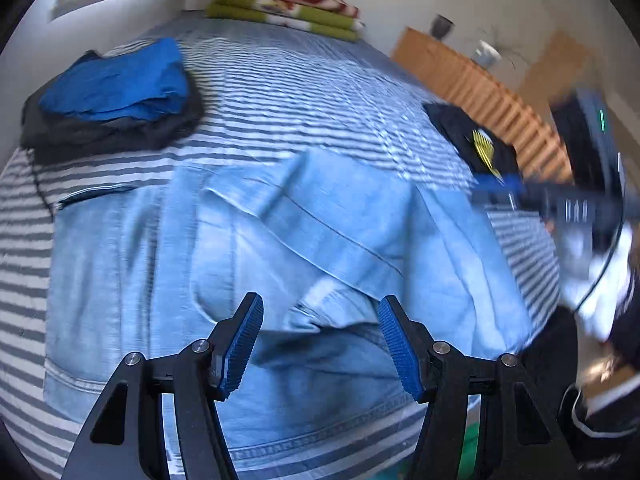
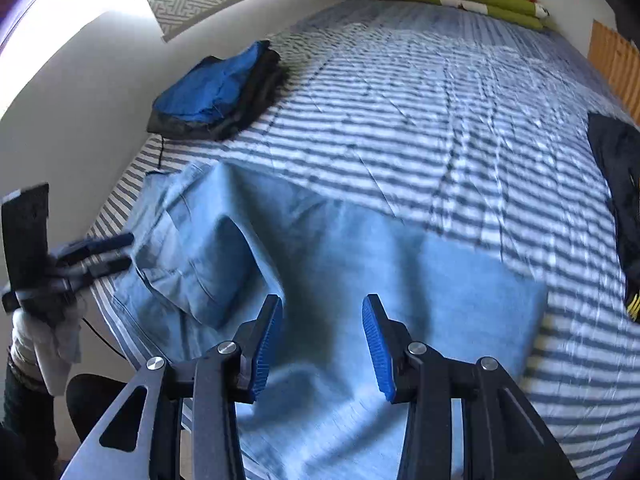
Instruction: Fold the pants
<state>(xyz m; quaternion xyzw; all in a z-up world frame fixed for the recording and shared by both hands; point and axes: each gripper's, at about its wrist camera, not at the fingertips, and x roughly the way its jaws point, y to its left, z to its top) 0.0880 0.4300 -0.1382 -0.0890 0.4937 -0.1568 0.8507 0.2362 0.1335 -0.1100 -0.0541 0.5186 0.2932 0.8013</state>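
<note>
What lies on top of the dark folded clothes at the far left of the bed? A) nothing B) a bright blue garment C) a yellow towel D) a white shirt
B: a bright blue garment sits folded on the dark clothes, beyond the light denim pants.

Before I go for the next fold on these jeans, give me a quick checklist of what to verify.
1. Left claw empty, jaws apart: ok.
2. Right claw empty, jaws apart: ok.
3. Jeans lying flat: not ok, a fold ridge crosses the middle and the cloth bunches near the left claw.
4. Striped sheet beyond the jeans free for folding: ok.
5. Folded blue and dark pile apart from the jeans: ok.
6. Jeans fully on the bed: cannot tell, the near edge is hidden.
</note>
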